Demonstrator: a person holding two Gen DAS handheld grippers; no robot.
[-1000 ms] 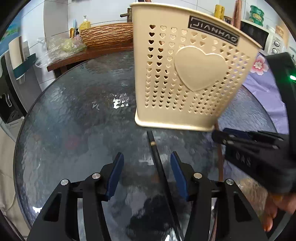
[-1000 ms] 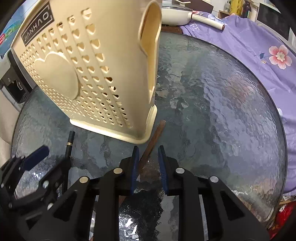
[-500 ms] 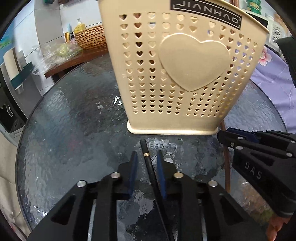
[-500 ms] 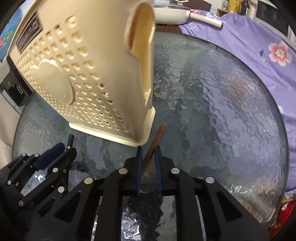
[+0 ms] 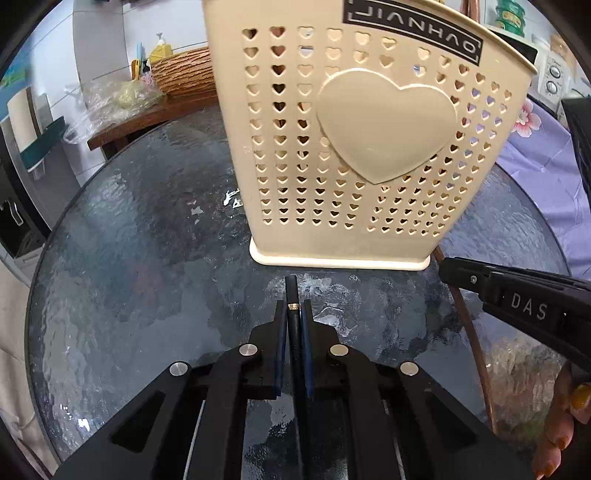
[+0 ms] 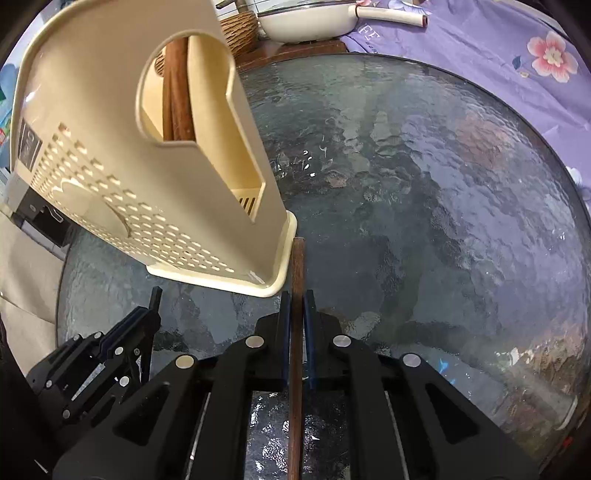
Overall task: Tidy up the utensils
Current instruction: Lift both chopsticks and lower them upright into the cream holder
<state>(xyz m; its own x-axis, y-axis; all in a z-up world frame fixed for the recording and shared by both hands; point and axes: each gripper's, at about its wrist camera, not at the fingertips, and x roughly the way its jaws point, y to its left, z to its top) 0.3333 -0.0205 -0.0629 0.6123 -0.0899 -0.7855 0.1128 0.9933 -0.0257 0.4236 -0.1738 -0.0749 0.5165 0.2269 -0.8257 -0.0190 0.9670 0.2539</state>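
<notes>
A cream utensil holder (image 5: 362, 147) with heart-shaped holes stands on the round glass table (image 5: 140, 266). My left gripper (image 5: 293, 308) is shut on a black chopstick (image 5: 291, 291) with a gold band, its tip just short of the holder's base. My right gripper (image 6: 296, 297) is shut on a brown wooden chopstick (image 6: 298, 258) that points past the holder's corner (image 6: 284, 258). In the right wrist view, brown sticks (image 6: 179, 92) stand inside the holder and the left gripper (image 6: 147, 317) shows at lower left. The right gripper (image 5: 517, 295) enters the left wrist view from the right.
A wooden side table (image 5: 147, 114) behind the glass table carries a woven basket (image 5: 184, 72) and a plastic bag. A white pan (image 6: 306, 18) sits at the back beside purple floral cloth (image 6: 517, 55). A person's fingers (image 5: 561, 424) hold the right gripper.
Both grippers closed from apart onto their chopsticks. The left gripper came nearer the holder. The right gripper rolled, so the brown chopstick now runs straight up the frame.
</notes>
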